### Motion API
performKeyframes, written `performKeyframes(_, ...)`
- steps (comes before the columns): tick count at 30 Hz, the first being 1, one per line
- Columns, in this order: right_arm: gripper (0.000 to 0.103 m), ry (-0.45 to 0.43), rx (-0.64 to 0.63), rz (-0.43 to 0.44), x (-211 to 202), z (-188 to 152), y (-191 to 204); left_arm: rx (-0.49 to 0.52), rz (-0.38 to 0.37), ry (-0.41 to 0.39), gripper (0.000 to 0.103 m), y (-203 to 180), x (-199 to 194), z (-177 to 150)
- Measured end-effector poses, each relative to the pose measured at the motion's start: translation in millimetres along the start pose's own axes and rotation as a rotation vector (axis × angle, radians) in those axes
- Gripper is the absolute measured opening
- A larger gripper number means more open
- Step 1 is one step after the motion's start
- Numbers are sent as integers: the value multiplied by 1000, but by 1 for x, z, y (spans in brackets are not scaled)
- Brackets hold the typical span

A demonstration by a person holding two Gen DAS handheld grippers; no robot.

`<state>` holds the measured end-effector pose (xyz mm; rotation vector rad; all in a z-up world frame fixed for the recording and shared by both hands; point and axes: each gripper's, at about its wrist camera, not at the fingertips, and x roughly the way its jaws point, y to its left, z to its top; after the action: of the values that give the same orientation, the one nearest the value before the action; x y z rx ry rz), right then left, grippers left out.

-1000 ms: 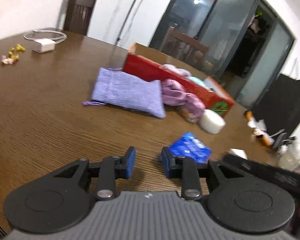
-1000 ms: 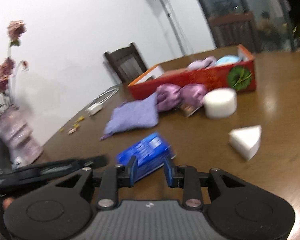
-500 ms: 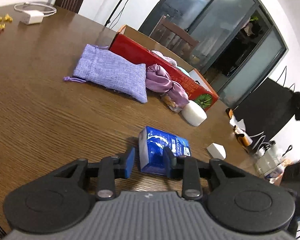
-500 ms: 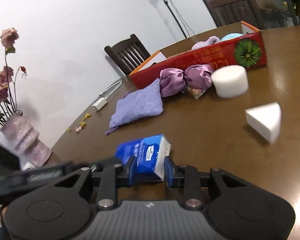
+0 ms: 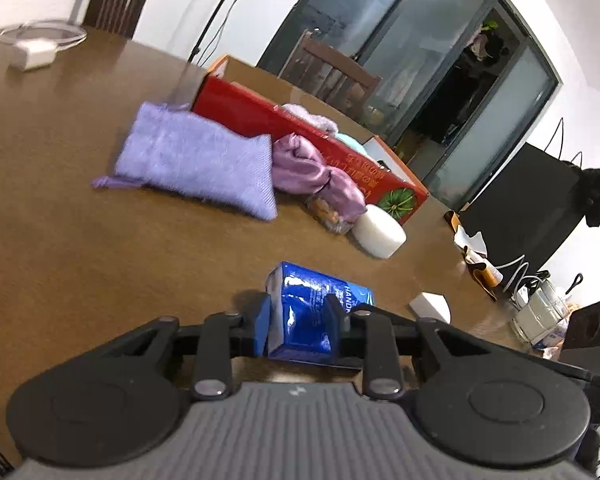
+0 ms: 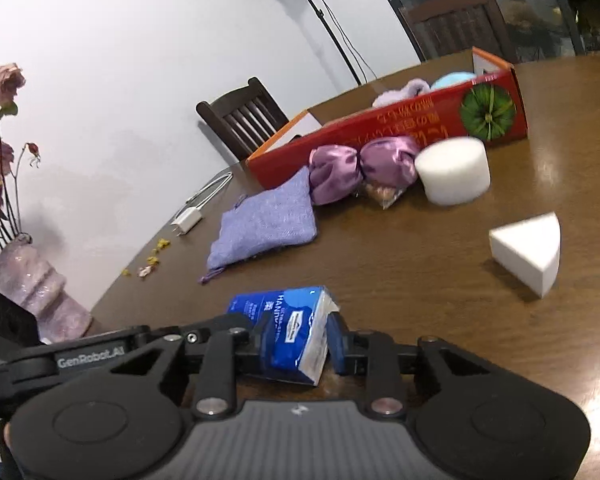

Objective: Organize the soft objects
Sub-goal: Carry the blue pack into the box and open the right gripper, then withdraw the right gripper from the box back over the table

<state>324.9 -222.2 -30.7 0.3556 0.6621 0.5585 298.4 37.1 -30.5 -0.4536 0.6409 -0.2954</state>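
Brown wooden table [image 5: 52, 248], lilac pouch [image 5: 196, 164], red box [image 5: 300, 132], white sponges [image 6: 452, 176]

**Both hand-held grippers closing on one pack**

The left hand-held gripper [image 5: 298, 322] is pointing forward and somewhat downward, its blue pads sitting on either side of the pack [image 5: 308, 312]. Its jaws have just been closing, and the pads are pressing against the pack's sides. The right hand-held gripper [image 6: 296, 342] is tilting down at a similar angle and meeting the same pack from the other end. Its jaws have also just been closing, with the pack squeezed between them. In the right wrist view, the left gripper's black body is showing at the lower left.
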Motion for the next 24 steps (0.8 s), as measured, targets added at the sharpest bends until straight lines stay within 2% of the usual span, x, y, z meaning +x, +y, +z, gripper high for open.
performKeyframes(3, 26, -39, -19, -29, 0, 18, 1, 46, -29, -31, 28, -13, 9, 25)
performKeyframes(6, 26, -109, -35, -27, -1, 55, -2, 120, -63, -82, 28, -30, 23, 64)
performKeyframes(10, 26, -181, -58, -41, 14, 120, -11, 135, -86, -78, 28, -42, 71, 128)
performKeyframes(14, 26, -199, -65, -94, 54, 184, -33, 143, -75, -71, 28, -46, 132, 174)
performKeyframes(19, 26, -146, -15, -152, 110, 225, -71, 30, -76, 4, 28, -25, 202, 201)
performKeyframes(21, 29, -126, -27, -191, 127, 232, -78, 56, -59, 43, 27, -25, 221, 204)
performKeyframes(24, 28, -97, -69, -255, 140, 237, -81, 75, -72, 81, 27, -22, 237, 202)
